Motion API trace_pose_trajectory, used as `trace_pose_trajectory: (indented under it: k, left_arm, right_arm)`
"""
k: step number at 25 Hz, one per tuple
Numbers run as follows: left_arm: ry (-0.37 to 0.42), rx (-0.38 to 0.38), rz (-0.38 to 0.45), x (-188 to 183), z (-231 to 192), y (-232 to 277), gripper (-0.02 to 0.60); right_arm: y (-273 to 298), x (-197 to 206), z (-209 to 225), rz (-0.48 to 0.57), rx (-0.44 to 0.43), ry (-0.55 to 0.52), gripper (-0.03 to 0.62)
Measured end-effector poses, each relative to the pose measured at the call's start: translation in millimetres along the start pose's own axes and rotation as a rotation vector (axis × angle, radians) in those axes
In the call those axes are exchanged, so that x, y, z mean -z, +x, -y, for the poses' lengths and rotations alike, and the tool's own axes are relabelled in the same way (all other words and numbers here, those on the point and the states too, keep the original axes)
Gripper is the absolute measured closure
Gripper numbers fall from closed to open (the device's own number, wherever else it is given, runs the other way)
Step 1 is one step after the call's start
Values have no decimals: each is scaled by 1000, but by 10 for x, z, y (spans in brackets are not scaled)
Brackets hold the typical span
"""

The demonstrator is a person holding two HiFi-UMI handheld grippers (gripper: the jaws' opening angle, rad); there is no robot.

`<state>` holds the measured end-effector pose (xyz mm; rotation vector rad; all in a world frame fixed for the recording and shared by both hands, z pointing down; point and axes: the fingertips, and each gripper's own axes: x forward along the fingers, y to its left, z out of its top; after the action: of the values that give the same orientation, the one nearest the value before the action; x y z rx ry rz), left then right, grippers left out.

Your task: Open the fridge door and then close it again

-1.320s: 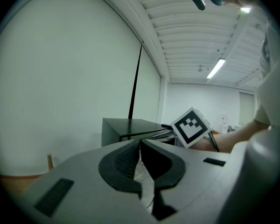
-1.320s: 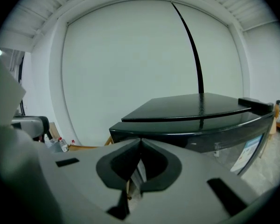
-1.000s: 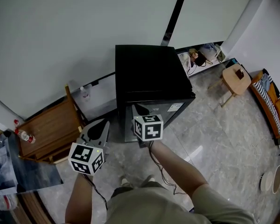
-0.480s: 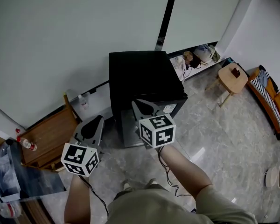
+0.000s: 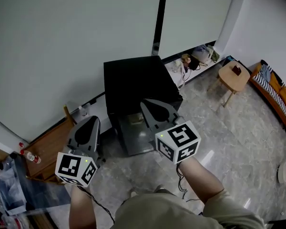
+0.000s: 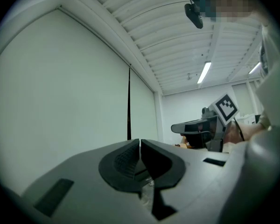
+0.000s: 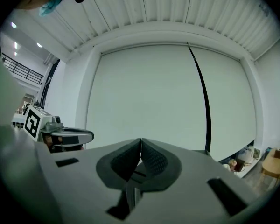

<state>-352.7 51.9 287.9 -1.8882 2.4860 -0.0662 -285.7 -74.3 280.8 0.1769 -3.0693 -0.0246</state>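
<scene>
A small black fridge (image 5: 133,80) stands on the floor against the white wall, its grey door (image 5: 136,138) shut and facing me. Both grippers are held level, well above the floor and apart from the fridge. In the head view my left gripper (image 5: 92,120) hovers left of the door, and my right gripper (image 5: 146,102) overlaps the fridge's front edge. Each is shut with nothing between its jaws. The left gripper view shows the closed left gripper (image 6: 140,142) and the right gripper (image 6: 200,127) beyond. In the right gripper view the closed right gripper (image 7: 141,142) faces the wall, the left gripper (image 7: 63,136) beside it.
A wooden rack (image 5: 47,144) with a bottle (image 5: 31,157) stands left of the fridge. Bags and clutter (image 5: 193,58) lie by the wall at its right. Farther right are a round wooden stool (image 5: 232,76) and a striped sofa (image 5: 276,94). The floor is grey marble tile.
Both grippers have risen toward the head camera, the right one more. The fridge now looks smaller and sits higher in the view. Both stay shut.
</scene>
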Motion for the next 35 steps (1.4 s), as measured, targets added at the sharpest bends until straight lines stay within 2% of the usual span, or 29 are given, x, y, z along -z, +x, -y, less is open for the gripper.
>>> trace_pose_trajectory:
  k: [7,11,14,18,20,27,35]
  left_arm:
    - [50,48,54,-316,434,-68,569]
    - [56,70,70,-337,642,-88,568]
    - [44,82,54,-235,788,-66,568]
    - [30,90,13,-80,928,11,568]
    - [24,92,-6,-14,998,32,568]
    - [-9,97,-60,231,1237,46,568]
    - [-33,81,-123,497,1334,77,568]
  right_arm:
    - [-546,-113,170,43,20,9,597]
    - [-774,-101,295,43,41,33,597]
    - [-947,-41,380,35,67,5,597]
    - [-1136,61,435,-6,91,-130,597]
    - [-1229,108,433,-23,84,-156,597]
    - [-1398,390,444,-76,53,-116,597]
    - [-1444,708,394,-170,-41,-111,597]
